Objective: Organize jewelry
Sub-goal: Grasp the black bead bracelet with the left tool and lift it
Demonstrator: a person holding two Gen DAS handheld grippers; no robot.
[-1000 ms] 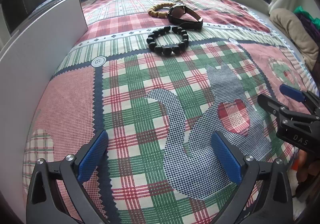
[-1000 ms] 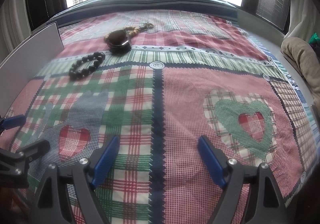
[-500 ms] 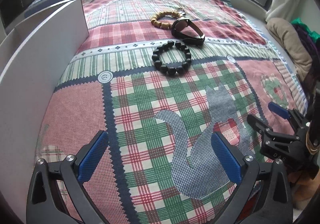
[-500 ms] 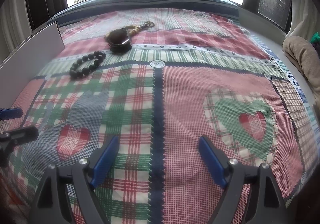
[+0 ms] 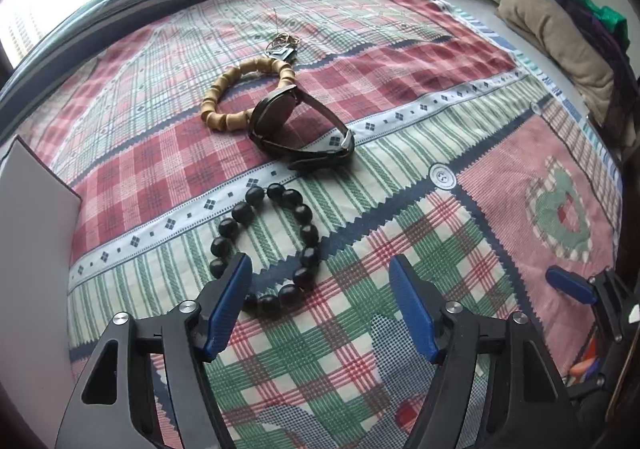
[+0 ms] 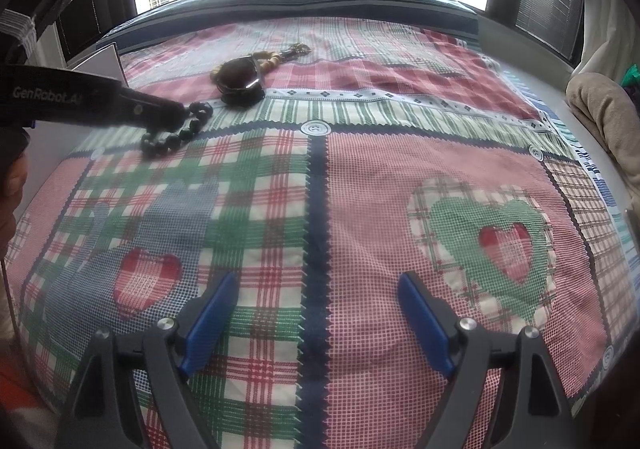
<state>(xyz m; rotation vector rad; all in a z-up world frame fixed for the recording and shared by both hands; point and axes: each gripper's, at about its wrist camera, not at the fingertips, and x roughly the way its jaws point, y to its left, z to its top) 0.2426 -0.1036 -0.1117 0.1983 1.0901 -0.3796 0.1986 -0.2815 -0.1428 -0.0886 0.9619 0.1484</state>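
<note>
A black bead bracelet [image 5: 304, 213] lies on the patchwork quilt [image 5: 400, 209]. My left gripper [image 5: 318, 269] hovers over its near side with jaws closing; the nearest beads lie between the blue pads, which do not press on them. Beyond the beads sit a dark-strapped watch [image 5: 276, 117], a wooden bead bracelet [image 5: 212, 105] and a small chain [image 5: 282, 45]. In the right wrist view the left tool's black housing [image 6: 80, 101] covers part of the black bracelet [image 6: 176, 139], with the watch [image 6: 240, 75] behind. My right gripper [image 6: 316, 281] is open over bare quilt.
A white box wall [image 5: 36, 217] stands along the quilt's left side. A beige cushion [image 5: 560, 41] and dark clothes lie past the right edge. One blue finger [image 5: 572, 289] of the right gripper shows at the lower right. A window runs behind the bed.
My left gripper has moved forward across the quilt to the black bead bracelet, and its jaws have narrowed. The right gripper has stayed where it was.
</note>
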